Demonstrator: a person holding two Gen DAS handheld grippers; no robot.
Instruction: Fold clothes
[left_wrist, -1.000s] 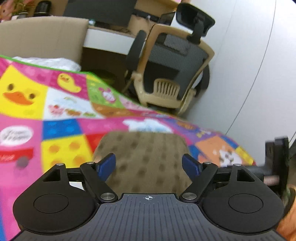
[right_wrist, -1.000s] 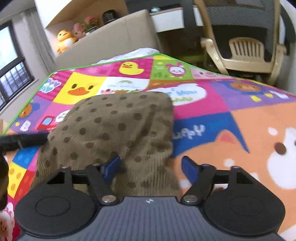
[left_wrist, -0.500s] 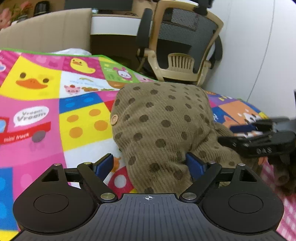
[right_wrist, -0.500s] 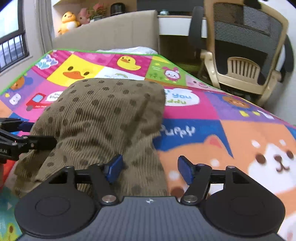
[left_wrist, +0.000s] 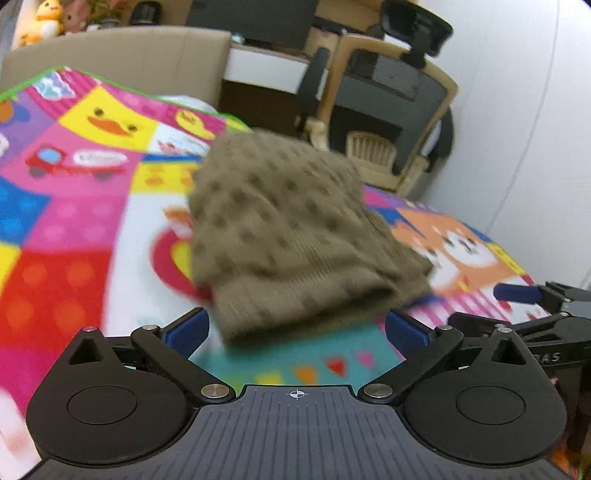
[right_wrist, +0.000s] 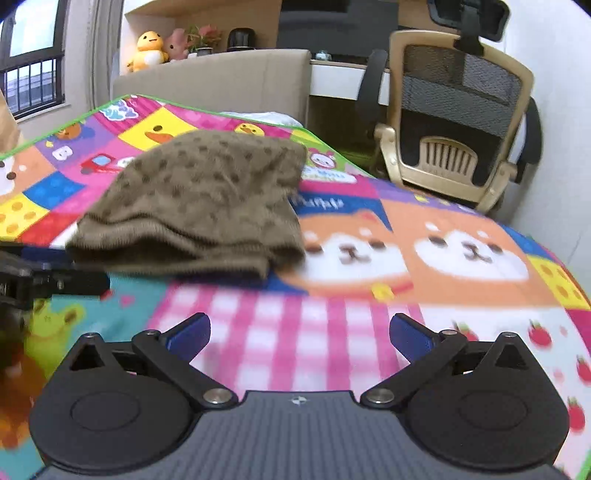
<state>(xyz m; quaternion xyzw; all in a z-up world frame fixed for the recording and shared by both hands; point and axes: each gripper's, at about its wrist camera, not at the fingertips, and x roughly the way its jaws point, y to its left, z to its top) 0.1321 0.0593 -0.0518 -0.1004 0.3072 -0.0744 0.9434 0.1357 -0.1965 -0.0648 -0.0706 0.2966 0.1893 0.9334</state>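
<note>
The brown dotted garment (right_wrist: 199, 206) lies folded in a thick bundle on the colourful play mat (right_wrist: 424, 258), more to the left part of it, with the office chair (right_wrist: 458, 122) behind the far edge. The left hand-held gripper (left_wrist: 295, 326) has its blue pads wide apart, and the near fold of the garment is just in front of them, not clamped. The right hand-held gripper (right_wrist: 299, 332) is also spread open, over a bare checked part of the mat, and it holds nothing.

The risk, I think, is in the bundle itself. The near edge shows several loose layers, and the top layer looks a little puffed. If one gripper comes in low and catches only the upper layer, the fold can open again. If it pushes instead of pinching, the whole garment may slide on the smooth mat. The left view is blurred, so the exact edge is hard to judge.
</note>
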